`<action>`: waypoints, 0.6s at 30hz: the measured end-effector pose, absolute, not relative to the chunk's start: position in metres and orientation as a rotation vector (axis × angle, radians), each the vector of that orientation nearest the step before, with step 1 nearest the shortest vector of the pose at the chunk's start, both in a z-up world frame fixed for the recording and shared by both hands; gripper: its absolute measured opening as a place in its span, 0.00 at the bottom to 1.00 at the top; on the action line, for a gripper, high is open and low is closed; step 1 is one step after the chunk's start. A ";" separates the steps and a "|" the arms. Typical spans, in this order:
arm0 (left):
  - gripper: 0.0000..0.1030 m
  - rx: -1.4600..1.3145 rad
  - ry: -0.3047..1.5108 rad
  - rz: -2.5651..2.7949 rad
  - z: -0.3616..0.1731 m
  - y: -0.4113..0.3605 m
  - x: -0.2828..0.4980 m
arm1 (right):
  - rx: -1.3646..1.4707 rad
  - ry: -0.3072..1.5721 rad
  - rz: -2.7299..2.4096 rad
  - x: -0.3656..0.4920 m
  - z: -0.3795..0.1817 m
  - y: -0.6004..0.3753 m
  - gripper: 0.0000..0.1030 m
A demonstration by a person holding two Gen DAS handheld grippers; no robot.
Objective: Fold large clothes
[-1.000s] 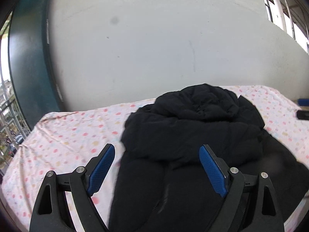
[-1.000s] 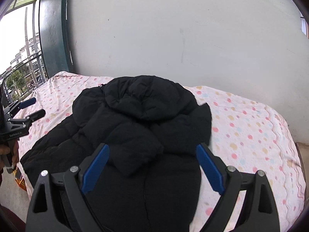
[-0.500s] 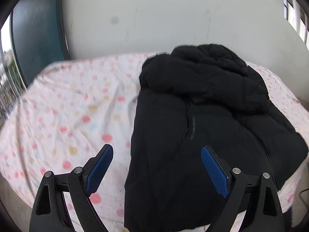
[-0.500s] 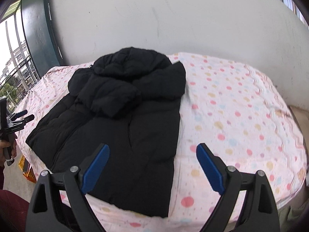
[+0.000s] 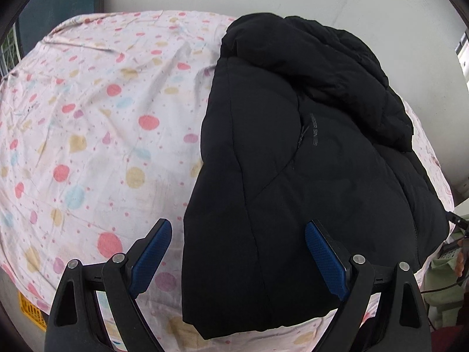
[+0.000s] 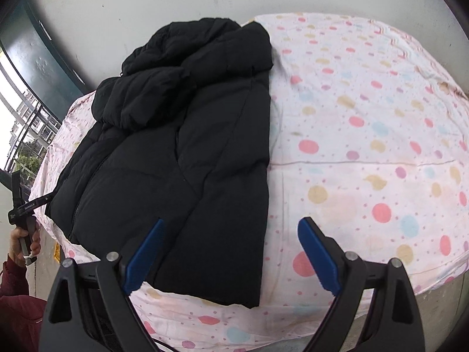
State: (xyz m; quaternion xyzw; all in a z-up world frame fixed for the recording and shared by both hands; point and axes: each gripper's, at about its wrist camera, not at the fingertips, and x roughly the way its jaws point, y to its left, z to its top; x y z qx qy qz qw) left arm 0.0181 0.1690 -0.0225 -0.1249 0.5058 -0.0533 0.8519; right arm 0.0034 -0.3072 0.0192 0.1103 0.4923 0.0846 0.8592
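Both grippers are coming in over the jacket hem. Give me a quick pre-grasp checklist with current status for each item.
1. Left gripper open, nothing between its blue pads: ok.
2. Right gripper open, nothing held: ok.
3. Black padded hooded jacket lying flat on the pink polka-dot bedsheet, sleeves folded in over the chest: ok.
4. Near hem corners exposed for both grippers, nothing lying on them: ok.
5. Pads touching the fabric: not ok, both hover above the hem.
6. Hem clear of the bed edge: cannot tell; it lies close to the edge in both wrist views.
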 end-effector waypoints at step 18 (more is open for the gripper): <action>0.87 -0.543 1.148 -0.424 -0.040 0.171 0.022 | 0.283 1.161 0.340 0.022 -0.013 -0.285 0.89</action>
